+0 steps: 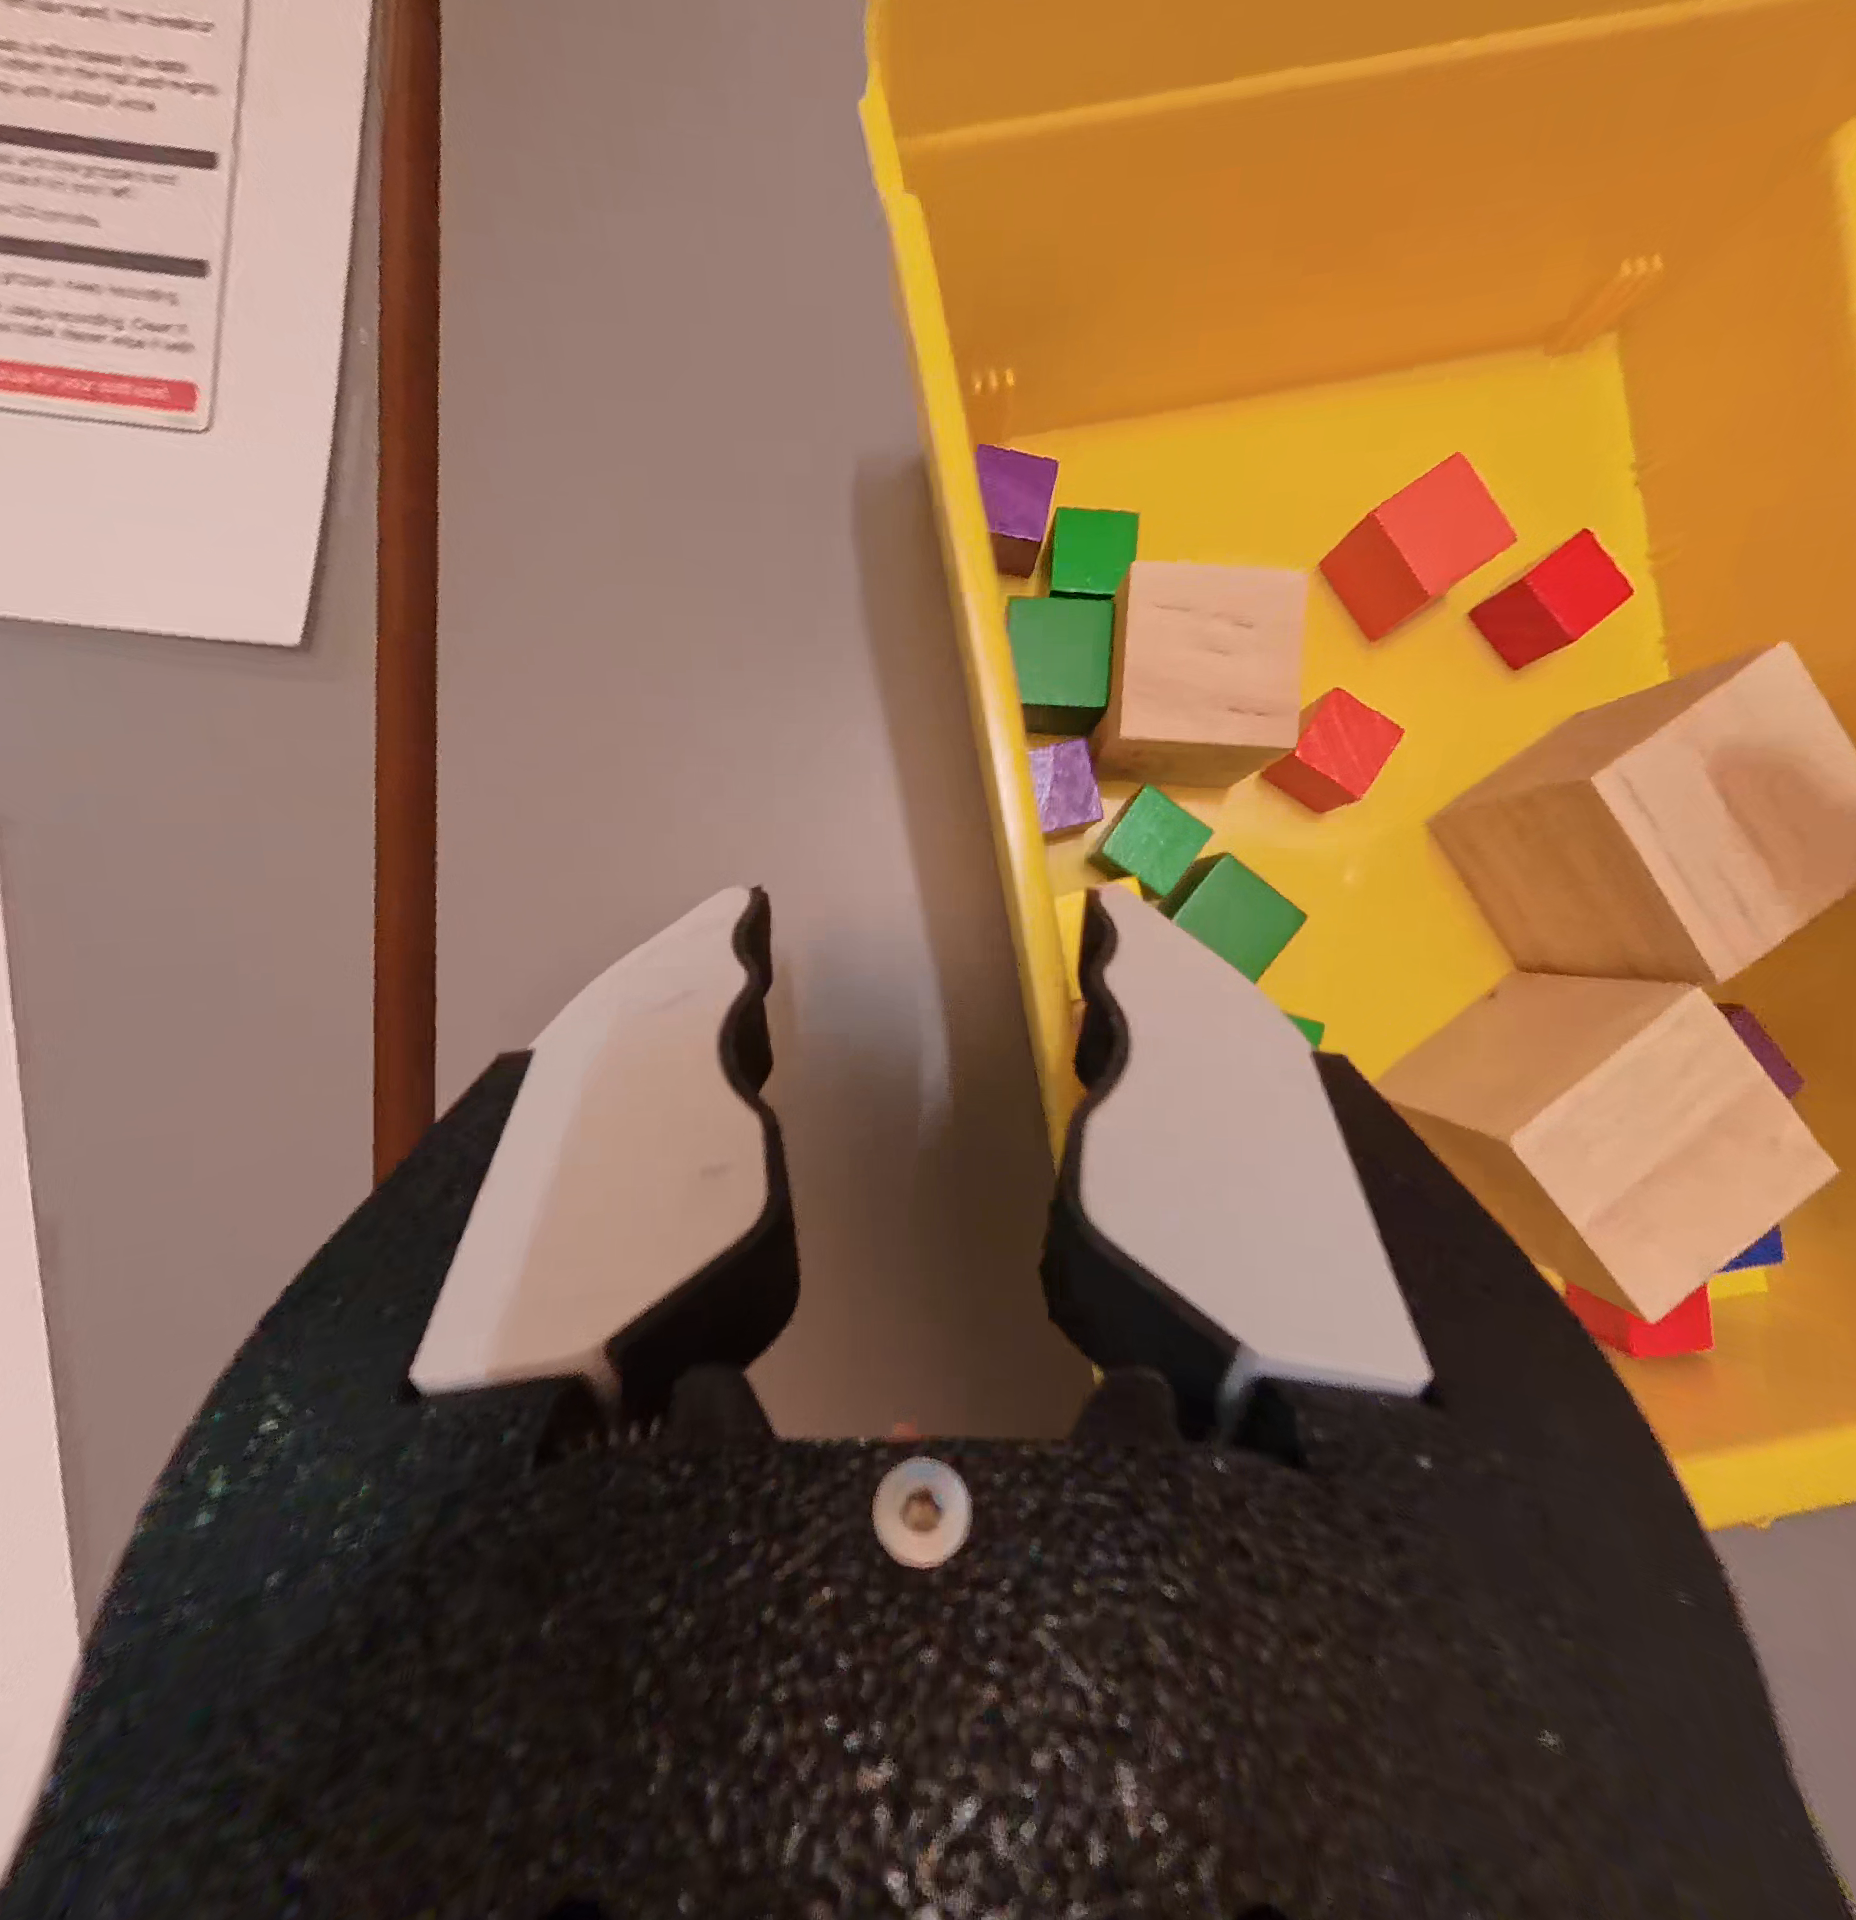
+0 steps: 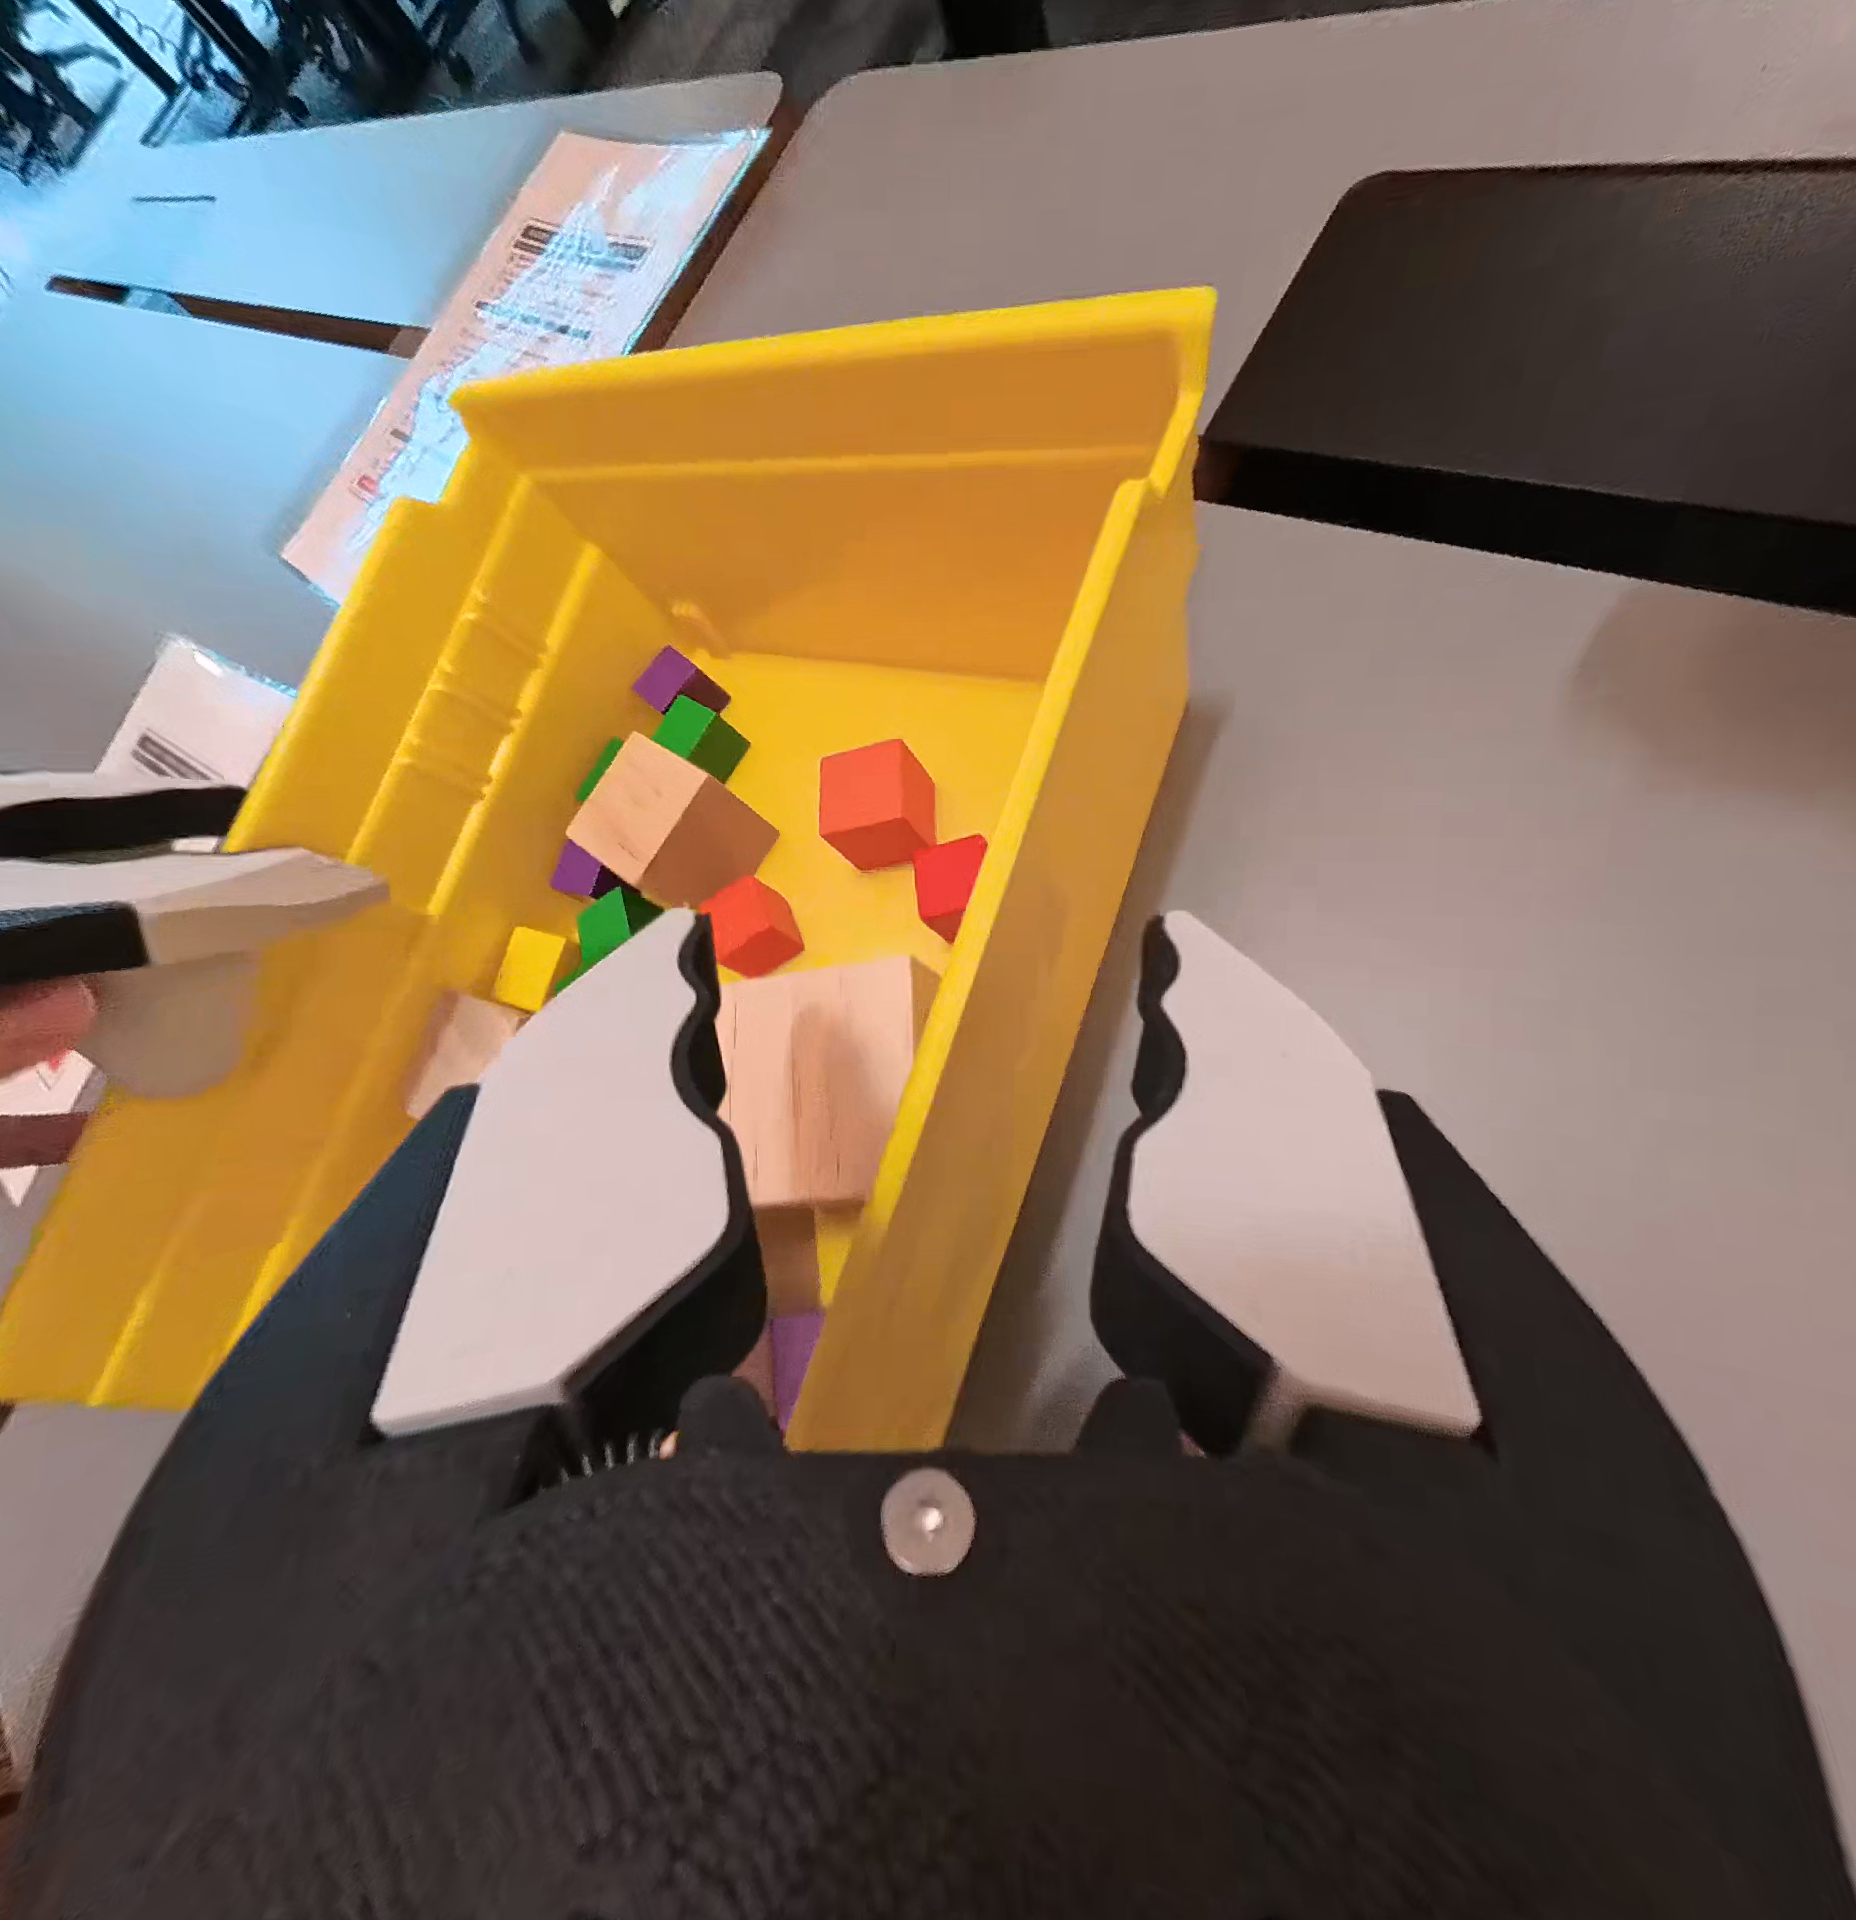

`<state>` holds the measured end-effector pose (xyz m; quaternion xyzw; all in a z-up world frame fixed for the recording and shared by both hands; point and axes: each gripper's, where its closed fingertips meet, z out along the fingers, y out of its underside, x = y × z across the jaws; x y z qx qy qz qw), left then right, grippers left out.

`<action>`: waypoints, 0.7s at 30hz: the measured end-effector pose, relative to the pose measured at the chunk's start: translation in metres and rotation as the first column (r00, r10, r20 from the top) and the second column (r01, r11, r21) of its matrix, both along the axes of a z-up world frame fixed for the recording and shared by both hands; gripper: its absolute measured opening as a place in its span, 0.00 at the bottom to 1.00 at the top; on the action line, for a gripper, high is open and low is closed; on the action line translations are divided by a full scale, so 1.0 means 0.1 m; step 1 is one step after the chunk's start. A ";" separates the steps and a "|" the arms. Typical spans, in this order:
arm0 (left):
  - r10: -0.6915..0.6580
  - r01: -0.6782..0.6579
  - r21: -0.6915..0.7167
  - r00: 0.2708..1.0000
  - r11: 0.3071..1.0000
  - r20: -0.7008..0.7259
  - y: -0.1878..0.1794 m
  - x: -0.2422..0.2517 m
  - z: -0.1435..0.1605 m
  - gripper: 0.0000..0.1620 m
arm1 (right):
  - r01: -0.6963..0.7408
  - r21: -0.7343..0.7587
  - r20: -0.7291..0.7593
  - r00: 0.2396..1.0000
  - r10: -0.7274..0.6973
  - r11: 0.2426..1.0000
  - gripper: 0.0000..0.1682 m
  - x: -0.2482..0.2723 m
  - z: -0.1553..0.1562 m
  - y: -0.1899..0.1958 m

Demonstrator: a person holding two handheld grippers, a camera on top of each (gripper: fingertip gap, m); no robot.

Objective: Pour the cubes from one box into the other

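Note:
A yellow box (image 1: 1267, 260) stands on the grey table and holds several cubes. There are large plain wooden cubes (image 1: 1672, 821) and small red (image 1: 1423, 540), green (image 1: 1059, 655) and purple (image 1: 1015, 499) ones. My left gripper (image 1: 924, 914) is open and straddles the box's left wall, with its right finger over the inside. My right gripper (image 2: 926, 930) is open and straddles the right wall of the box (image 2: 851, 499), with its left finger inside above a wooden cube (image 2: 820, 1081). One of the left gripper's fingers (image 2: 259, 894) shows at the box's far side. No second box is in view.
Printed paper sheets (image 1: 145, 312) lie on the table left of the box and also show in the right wrist view (image 2: 550, 312). A brown gap (image 1: 404, 520) separates the table tops. A black surface (image 2: 1578, 343) lies behind the box on the right. A hand (image 2: 10, 1039) holds the left gripper.

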<state>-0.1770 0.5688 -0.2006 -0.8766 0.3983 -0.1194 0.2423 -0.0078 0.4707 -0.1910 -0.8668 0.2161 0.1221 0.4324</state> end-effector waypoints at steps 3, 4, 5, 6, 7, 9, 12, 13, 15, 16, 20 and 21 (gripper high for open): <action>-0.038 0.039 0.005 0.997 0.999 -0.068 0.06 0.10 -0.10 0.29 | -0.018 -0.025 0.020 1.000 0.019 1.000 0.45 -0.02 -0.10 0.12; -0.044 0.044 0.005 0.995 0.999 -0.093 0.08 0.12 -0.14 0.25 | -0.046 -0.067 0.043 0.998 0.049 0.997 0.43 -0.04 -0.19 0.14; -0.056 0.056 -0.006 0.993 0.998 -0.102 0.08 0.15 -0.18 0.21 | -0.082 -0.117 0.070 0.993 0.091 0.990 0.36 -0.05 -0.30 0.13; -0.073 0.071 -0.025 0.993 0.997 -0.091 0.06 0.20 -0.22 0.17 | -0.088 -0.155 0.113 0.988 0.106 0.984 0.30 -0.02 -0.38 0.11; -0.094 0.091 -0.045 0.993 0.995 -0.076 0.02 0.25 -0.24 0.12 | -0.089 -0.130 0.087 0.991 0.101 0.987 0.29 -0.02 -0.37 0.13; -0.099 0.097 -0.023 0.991 0.995 -0.095 0.03 0.26 -0.26 0.04 | -0.067 -0.116 0.068 0.995 0.075 0.991 0.27 0.01 -0.37 0.13; -0.088 0.088 -0.006 0.989 0.996 -0.119 0.00 0.27 -0.25 0.04 | -0.048 -0.123 0.061 0.997 0.056 0.991 0.25 0.04 -0.37 0.11; -0.084 0.084 -0.004 0.989 0.996 -0.118 -0.03 0.27 -0.24 0.04 | -0.044 -0.132 0.062 0.997 0.053 0.990 0.24 0.05 -0.37 0.09; -0.073 0.071 -0.027 0.990 0.997 -0.120 -0.14 0.26 -0.24 0.04 | -0.059 -0.148 0.078 0.994 0.071 0.987 0.23 0.06 -0.36 -0.01; -0.066 0.061 -0.045 0.991 0.997 -0.114 -0.21 0.27 -0.24 0.04 | -0.063 -0.152 0.083 0.994 0.077 0.986 0.23 0.08 -0.35 -0.07; -0.057 0.052 -0.081 0.997 0.995 -0.059 -0.53 0.41 -0.15 0.03 | -0.066 -0.137 0.147 0.985 0.086 0.988 0.22 0.24 -0.18 -0.37; -0.061 0.058 -0.071 0.997 0.996 -0.051 -0.62 0.47 -0.10 0.03 | -0.059 -0.131 0.175 0.981 0.082 0.990 0.22 0.31 -0.10 -0.46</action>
